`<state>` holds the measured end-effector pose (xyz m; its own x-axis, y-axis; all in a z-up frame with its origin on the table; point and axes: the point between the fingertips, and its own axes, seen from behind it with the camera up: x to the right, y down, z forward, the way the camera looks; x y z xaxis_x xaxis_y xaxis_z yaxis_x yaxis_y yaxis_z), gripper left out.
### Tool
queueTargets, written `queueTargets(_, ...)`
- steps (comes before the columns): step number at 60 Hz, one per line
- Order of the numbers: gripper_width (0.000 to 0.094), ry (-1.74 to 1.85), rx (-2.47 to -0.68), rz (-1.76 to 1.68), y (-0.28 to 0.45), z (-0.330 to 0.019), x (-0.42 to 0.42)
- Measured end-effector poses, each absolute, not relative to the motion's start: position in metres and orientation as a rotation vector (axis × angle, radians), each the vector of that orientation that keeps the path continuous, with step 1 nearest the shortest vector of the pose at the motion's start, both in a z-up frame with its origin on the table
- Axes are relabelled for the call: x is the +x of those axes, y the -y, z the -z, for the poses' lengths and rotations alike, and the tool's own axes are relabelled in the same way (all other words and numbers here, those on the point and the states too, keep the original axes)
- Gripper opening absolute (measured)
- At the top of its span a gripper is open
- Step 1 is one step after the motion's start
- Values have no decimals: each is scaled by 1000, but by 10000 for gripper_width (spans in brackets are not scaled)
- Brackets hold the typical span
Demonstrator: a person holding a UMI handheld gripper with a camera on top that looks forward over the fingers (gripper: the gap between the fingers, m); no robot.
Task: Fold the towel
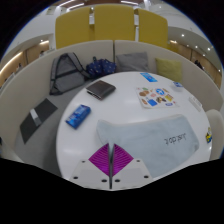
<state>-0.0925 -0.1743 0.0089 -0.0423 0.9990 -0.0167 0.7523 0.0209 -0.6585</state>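
Fingers: the gripper [108, 162] hangs low over the near edge of the round white counter [120, 105]; its two fingers, with their magenta pads [99, 160], look drawn close together, tips nearly meeting, and nothing is held between them

Towel: the towel [152, 134], pale grey-white with a small dark mark near one end, lies flat on the counter just beyond the fingers and a little to their right; it is spread as a long strip running away across the top, and the fingers do not touch it

Progress: from where I stand the folding looks hardly begun, or at most one fold in; the cloth lies wide and thin, with no stacked layers that I can make out

What is left: a corner or edge of the towel has to be taken, carried over onto the rest, and laid square; the near end closest to the fingers seems the natural place to start

Other things on the counter: a blue packet [78, 116] sits off to the left of the towel, a dark notebook [101, 90] lies further back, and a sheet of colourful stickers [157, 96] rests beyond the towel towards the far right; all are well apart from the cloth

Room: a black wire rack [68, 70] stands on the floor past the counter, with yellow panels [95, 28] behind it
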Motion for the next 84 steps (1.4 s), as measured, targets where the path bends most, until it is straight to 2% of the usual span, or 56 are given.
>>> queueTargets(10,22,1819,-1786,-927,198,-90,-90)
queueTargets(15,22,1752,-1789,-991,171,-126,-101)
queueTargets(20,22,1714,-1726,-957,117,-141,-115)
queueTargets(23,24,1704,-1700,-915,82,-139,-120)
queueTargets(27,25,1703,-1703,-855,38,-120,-125)
queueTargets(36,45,1705,-1757,-747,-29,-46,-127)
queueTargets(38,91,1721,-1775,-732,-36,-30,-125)
queueTargets(42,449,1732,-1815,-702,-46,-10,-119)
queueTargets(46,807,1713,-1823,-679,-60,-11,-115)
queueTargets(47,896,1707,-1823,-676,-62,-16,-112)
queueTargets(49,844,1698,-1820,-683,-65,-26,-108)
queueTargets(59,863,1639,-1789,-718,-65,-127,-57)
queueTargets(66,858,1597,-1803,-682,-56,-205,12)
queueTargets(72,864,1570,-1820,-666,-45,-257,76)
queueTargets(78,863,1558,-1823,-663,-32,-288,131)
queueTargets(84,862,1561,-1823,-641,-21,-300,173)
